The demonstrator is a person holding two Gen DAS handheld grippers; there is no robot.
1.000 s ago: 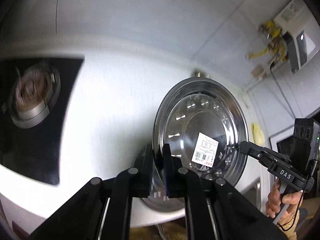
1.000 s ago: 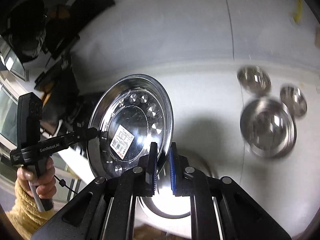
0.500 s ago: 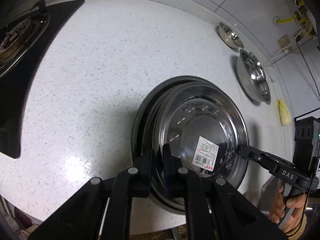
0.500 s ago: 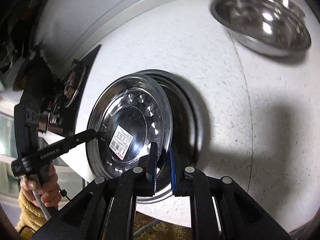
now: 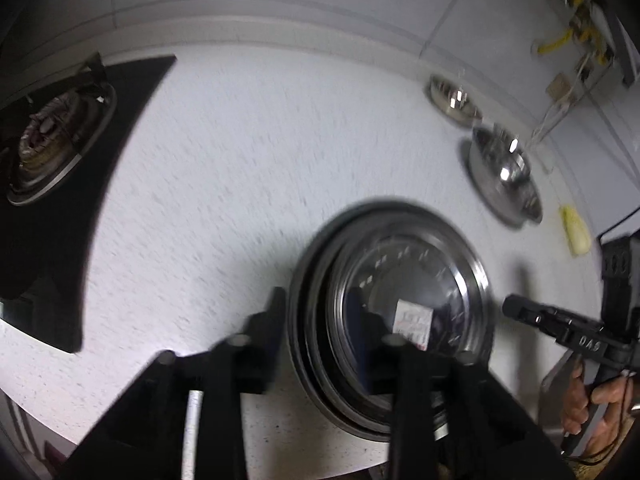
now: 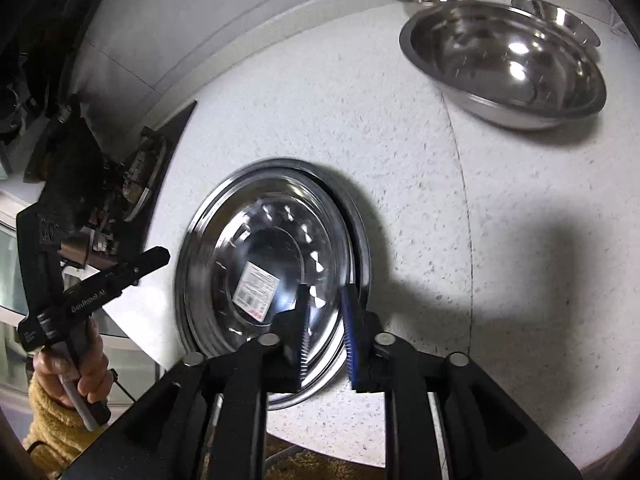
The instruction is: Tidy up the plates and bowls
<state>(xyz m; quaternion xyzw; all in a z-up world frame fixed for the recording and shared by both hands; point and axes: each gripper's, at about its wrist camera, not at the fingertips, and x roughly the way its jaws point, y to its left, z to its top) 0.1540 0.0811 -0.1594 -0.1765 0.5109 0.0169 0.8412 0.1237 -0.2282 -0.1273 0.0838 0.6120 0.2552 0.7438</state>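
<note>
White speckled counter [image 6: 500, 208] carries a large steel bowl [image 6: 508, 64] well beyond the fingers. Steel plate [image 6: 276, 264], labelled, rests atop a plate stack [image 5: 316, 360]; its rim sits between both grippers' fingers. Left gripper [image 5: 316, 320] and right gripper [image 6: 326, 320] have just been opening, fingers apart, clear of the rim.

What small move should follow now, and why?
Probably lift both tools clear. The labelled plate already lies nested on the plate stack; the left tool and right tool have just been opening, with the rims between their pads, unpressed.
</note>
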